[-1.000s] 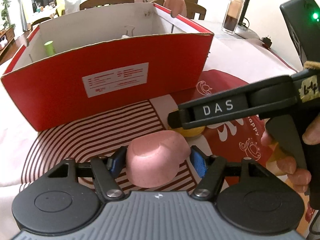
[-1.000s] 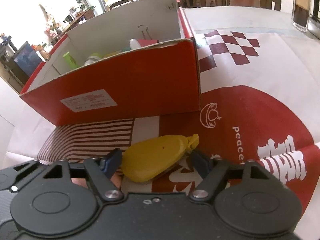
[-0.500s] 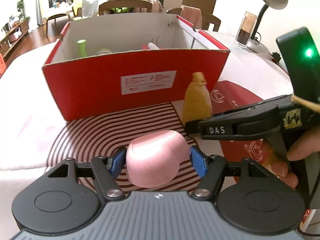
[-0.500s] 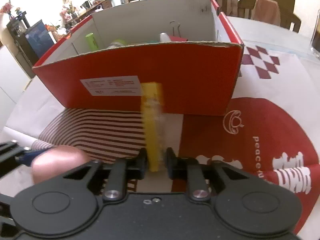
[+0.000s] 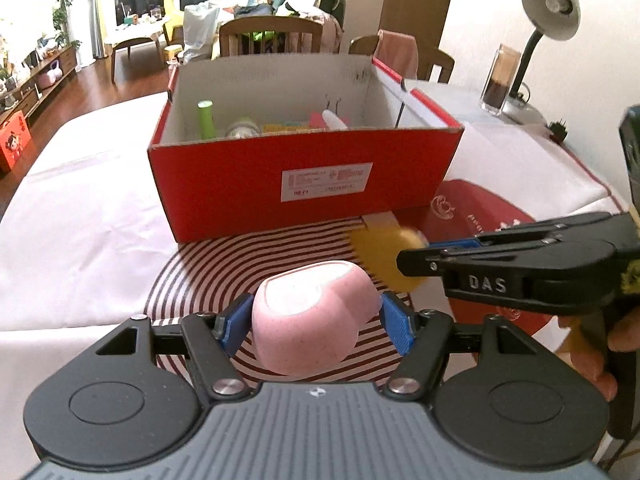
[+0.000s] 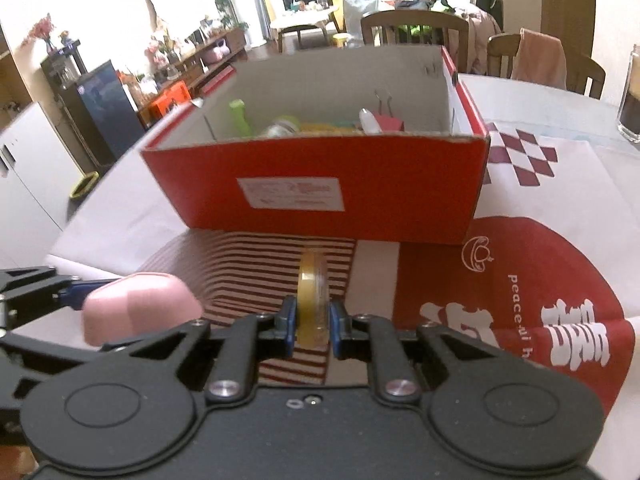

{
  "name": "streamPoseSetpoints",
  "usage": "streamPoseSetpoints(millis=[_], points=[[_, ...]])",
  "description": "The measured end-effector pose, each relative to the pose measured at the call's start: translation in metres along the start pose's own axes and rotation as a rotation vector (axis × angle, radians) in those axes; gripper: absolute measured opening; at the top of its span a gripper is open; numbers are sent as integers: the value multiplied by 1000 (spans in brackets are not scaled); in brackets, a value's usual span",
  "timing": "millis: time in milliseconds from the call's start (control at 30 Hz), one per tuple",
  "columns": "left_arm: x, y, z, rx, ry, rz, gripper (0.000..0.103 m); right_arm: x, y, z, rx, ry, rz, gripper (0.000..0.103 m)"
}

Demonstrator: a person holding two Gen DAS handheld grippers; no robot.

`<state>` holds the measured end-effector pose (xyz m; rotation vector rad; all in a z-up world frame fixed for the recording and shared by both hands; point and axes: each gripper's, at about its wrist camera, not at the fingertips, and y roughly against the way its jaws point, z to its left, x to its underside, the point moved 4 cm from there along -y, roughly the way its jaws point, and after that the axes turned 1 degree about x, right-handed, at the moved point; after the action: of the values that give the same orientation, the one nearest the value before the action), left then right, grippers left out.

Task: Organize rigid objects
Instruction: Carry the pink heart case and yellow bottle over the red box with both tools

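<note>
Right wrist: red box [image 6: 320,184] stands beyond the yellow piece [image 6: 313,300].

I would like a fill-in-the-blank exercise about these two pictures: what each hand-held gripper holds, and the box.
1. The left hand-held gripper holds a ____ rounded object.
2. The right hand-held gripper is shut on a thin ____ object.
3. The box is ____ on the outside and open at the top.
4. A ____ label is stuck on the front of the box.

Missing words: pink; yellow; red; white
</note>
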<state>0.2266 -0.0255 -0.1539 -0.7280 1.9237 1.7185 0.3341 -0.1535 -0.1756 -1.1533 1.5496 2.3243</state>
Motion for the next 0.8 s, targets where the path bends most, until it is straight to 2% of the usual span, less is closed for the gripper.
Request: streamPoseSetpoints(millis=[200,433,600,800], points=[[-2,24,0,0,0,-25,68,1,26,14,-14,-30,-21,16],[-11,48,2,-1,-5,-57,68,-9,60,29,-17,-28,-91,16],[-31,66,7,3,24,-79,68,-29,81,33,-10,-17,-155,16],[-62,82,8,-23,1,-140,68,-55,92,34,1,-1,-208,16]])
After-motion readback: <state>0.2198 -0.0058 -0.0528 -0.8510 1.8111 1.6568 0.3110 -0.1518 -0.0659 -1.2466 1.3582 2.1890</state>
